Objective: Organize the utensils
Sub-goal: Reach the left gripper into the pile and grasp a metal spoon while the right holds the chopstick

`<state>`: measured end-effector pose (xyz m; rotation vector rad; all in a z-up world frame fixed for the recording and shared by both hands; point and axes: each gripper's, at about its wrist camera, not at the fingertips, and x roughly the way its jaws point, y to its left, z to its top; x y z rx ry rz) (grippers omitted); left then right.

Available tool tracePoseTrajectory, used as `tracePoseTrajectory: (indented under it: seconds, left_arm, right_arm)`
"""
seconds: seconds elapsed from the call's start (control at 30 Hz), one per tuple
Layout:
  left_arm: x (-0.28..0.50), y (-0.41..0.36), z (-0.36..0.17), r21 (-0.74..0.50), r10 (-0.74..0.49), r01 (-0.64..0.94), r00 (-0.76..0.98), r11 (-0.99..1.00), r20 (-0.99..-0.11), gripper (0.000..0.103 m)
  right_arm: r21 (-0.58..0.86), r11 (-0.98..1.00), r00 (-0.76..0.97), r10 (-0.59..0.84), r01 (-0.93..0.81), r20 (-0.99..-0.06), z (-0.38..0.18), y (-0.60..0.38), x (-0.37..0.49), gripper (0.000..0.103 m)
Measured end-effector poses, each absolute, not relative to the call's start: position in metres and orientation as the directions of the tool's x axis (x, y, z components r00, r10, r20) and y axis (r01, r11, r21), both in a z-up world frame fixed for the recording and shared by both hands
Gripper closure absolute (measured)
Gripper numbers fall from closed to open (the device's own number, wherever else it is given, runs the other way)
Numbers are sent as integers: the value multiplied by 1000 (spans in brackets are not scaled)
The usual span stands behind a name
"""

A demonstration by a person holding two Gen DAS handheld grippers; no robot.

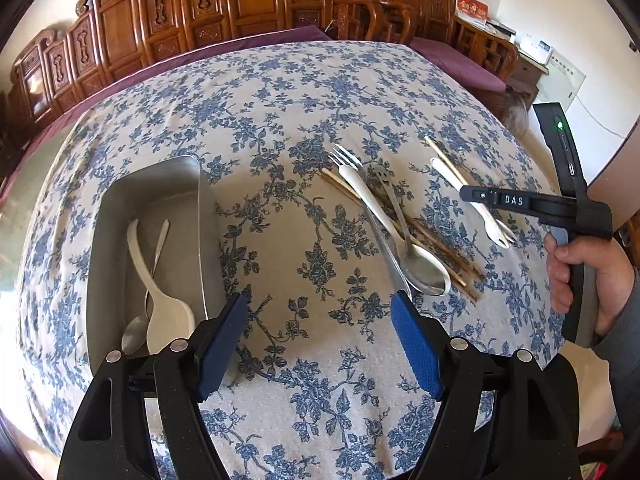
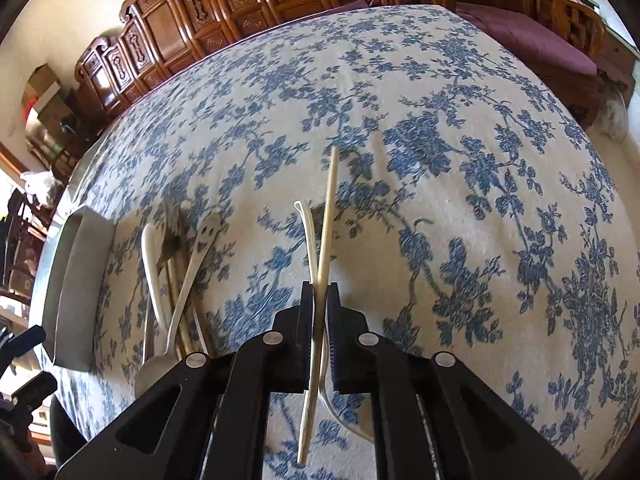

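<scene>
Between the right gripper's closed jaws sit a pale chopstick and a white plastic fork, both clamped. The left gripper hangs wide open, holding nothing; left of it a metal tray holds two spoons, and ahead to its right lies the utensil pile.

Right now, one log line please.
left gripper open, empty | right gripper shut on chopstick | tray: two spoons

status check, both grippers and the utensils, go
Left gripper open, empty, over the cloth beside the tray. Right gripper shut on chopstick, white fork alongside. Pile unsorted; nothing blocking.
</scene>
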<state>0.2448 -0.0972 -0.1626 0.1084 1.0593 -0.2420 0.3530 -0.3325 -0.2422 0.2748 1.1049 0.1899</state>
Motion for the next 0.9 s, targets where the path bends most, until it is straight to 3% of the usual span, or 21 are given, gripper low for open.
tracePoseTrajectory:
  seconds: [0.2,0.23,0.47,0.6,0.7,0.77,0.9]
  left_arm:
    - [247,-101,-166,-25,-147,262,459,965,-876,32]
    - [247,-102,-166,-24,-148,265,457,964,-877,32]
    - [249,-108,-170,-26,-152,274,448,961,-881,32]
    - [249,-109,-170,-25,-151,274,449,961,-881,32]
    - [249,-109,-171,-25,-149,272,446,962,-883,32]
    - [250,-109,-171,-27,-149,269,445,963,-883,32]
    - [253,-114,-172,-25,-149,272,448,962,-881,32]
  right_arm:
    - [338,941,481,305,-18,-822,-232,-340,357,96]
    - [338,941,485,307,-24,-819,-230,-341,357,102]
    - [321,946,485,301,-45,-821,-226,-342,360,102]
    - [316,948,480,295,-37,-826,-228,-339,363,98]
    - [308,950,462,290,-38,-838,-235,-332,366,84]
    - [267,963,447,256,-40,-857,-241,-326,368,84]
    - [285,958,445,272,-39,-853,-239,-326,366,96]
